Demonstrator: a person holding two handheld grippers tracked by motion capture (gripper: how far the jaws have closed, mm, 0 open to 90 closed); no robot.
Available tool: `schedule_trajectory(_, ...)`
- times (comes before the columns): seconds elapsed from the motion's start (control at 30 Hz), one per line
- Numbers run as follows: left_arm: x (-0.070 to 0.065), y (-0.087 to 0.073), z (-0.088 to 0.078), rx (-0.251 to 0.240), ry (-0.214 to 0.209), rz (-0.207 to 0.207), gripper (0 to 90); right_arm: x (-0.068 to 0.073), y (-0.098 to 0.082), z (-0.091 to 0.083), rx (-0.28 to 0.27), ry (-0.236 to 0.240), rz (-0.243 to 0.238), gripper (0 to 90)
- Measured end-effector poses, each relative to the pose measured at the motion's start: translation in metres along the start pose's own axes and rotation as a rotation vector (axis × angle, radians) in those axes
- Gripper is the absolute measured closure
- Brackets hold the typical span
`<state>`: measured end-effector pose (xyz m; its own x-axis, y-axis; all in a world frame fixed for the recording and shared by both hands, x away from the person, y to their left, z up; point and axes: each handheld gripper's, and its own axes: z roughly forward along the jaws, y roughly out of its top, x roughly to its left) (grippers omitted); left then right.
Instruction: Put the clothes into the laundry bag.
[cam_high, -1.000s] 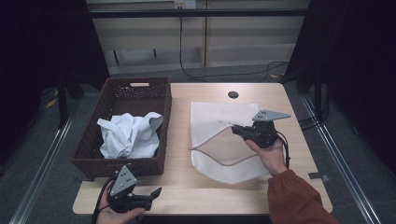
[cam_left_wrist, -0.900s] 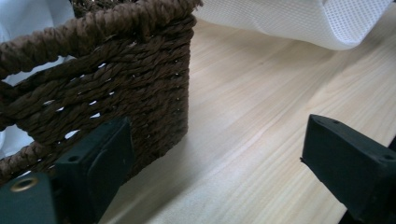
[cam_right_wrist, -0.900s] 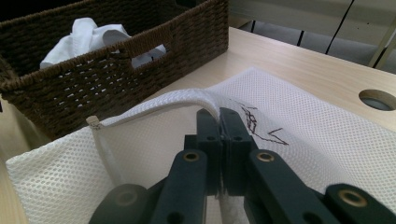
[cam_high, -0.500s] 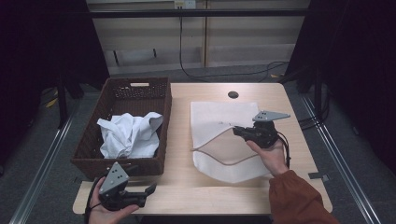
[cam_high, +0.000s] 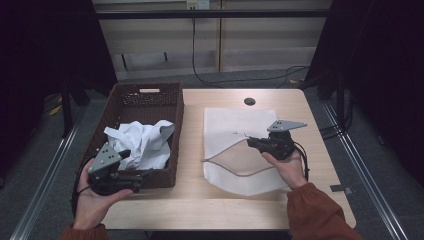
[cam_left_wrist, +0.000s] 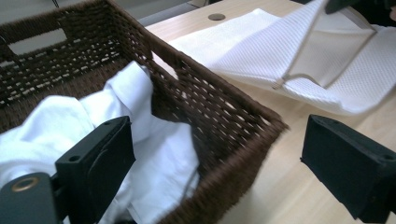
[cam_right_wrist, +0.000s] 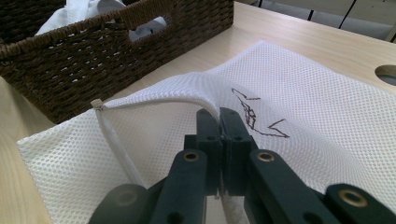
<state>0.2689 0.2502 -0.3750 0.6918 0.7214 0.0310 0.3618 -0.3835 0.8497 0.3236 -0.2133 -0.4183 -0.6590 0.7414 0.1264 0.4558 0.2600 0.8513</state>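
A white mesh bag lies flat on the table right of a brown wicker basket. My right gripper is shut on the bag's upper layer at the corded edge, lifting it so the mouth gapes; the closed jaws pinch the mesh. Crumpled white cloth fills the basket. My left gripper hovers at the basket's front wall, open. Its jaws have just been opening and stand wide with nothing gripped; the basket corner and cloth lie beyond them.
The wooden table has a round cable hole at the back, just behind the bag. A dark scribble marks the mesh near my right jaws. Cables run over the floor behind the table.
My left gripper has risen from the table's front edge and shifted left, up to the basket's front wall. The right gripper and the bag have stayed put.
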Motion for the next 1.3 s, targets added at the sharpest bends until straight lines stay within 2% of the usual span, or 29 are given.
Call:
schedule_trajectory(0.4,0.04,0.031,0.027,0.052,0.028,0.009,8.1,0.0,-0.004,0.001,0.012,0.007,0.0,87.7)
schedule_trajectory(0.5,0.054,0.035,0.036,0.064,0.041,-0.014,8.1,0.0,-0.004,0.001,0.014,0.009,0.001,87.7)
schedule_trajectory(0.57,0.064,0.038,0.041,0.087,0.033,-0.026,8.9,0.0,-0.004,0.001,0.014,0.009,0.001,87.7)
schedule_trajectory(0.6,0.071,0.039,0.045,0.097,0.046,-0.03,9.2,0.0,-0.004,0.001,0.014,0.01,0.001,87.7)
schedule_trajectory(0.67,0.08,0.038,0.053,0.102,0.055,-0.063,9.0,0.0,-0.004,0.0,0.015,0.01,-0.003,87.7)
schedule_trajectory(0.77,0.091,0.035,0.068,0.148,0.051,-0.081,8.0,-0.001,-0.004,0.0,0.012,0.014,-0.001,87.7)
schedule_trajectory(0.8,0.093,0.033,0.074,0.18,0.054,-0.08,7.7,-0.001,-0.004,0.0,0.013,0.014,0.0,87.7)
schedule_trajectory(0.87,0.095,0.031,0.083,0.207,0.044,-0.06,5.4,-0.001,-0.005,0.0,0.013,0.014,-0.004,87.6)
schedule_trajectory(0.93,0.098,0.029,0.093,0.257,0.04,-0.04,5.3,-0.001,-0.005,0.0,0.013,0.012,-0.009,87.6)
schedule_trajectory(1.03,0.101,0.027,0.103,0.307,0.023,-0.027,4.2,0.0,-0.005,0.0,0.016,0.006,-0.011,87.6)
schedule_trajectory(1.07,0.101,0.026,0.106,0.307,0.027,-0.02,4.1,0.0,-0.005,0.0,0.017,0.006,-0.01,87.6)
schedule_trajectory(1.17,0.104,0.025,0.115,0.342,0.045,-0.029,3.9,0.0,-0.005,0.001,0.019,0.009,-0.008,87.6)
schedule_trajectory(1.2,0.107,0.024,0.119,0.367,0.038,-0.026,4.0,0.0,-0.005,0.001,0.019,0.009,-0.006,87.5)
schedule_trajectory(1.23,0.11,0.021,0.122,0.388,0.031,-0.048,4.0,0.0,-0.005,0.002,0.02,0.01,-0.007,87.4)
schedule_trajectory(1.3,0.117,0.018,0.126,0.42,0.078,-0.067,4.3,0.0,-0.006,0.002,0.023,0.013,-0.012,87.4)
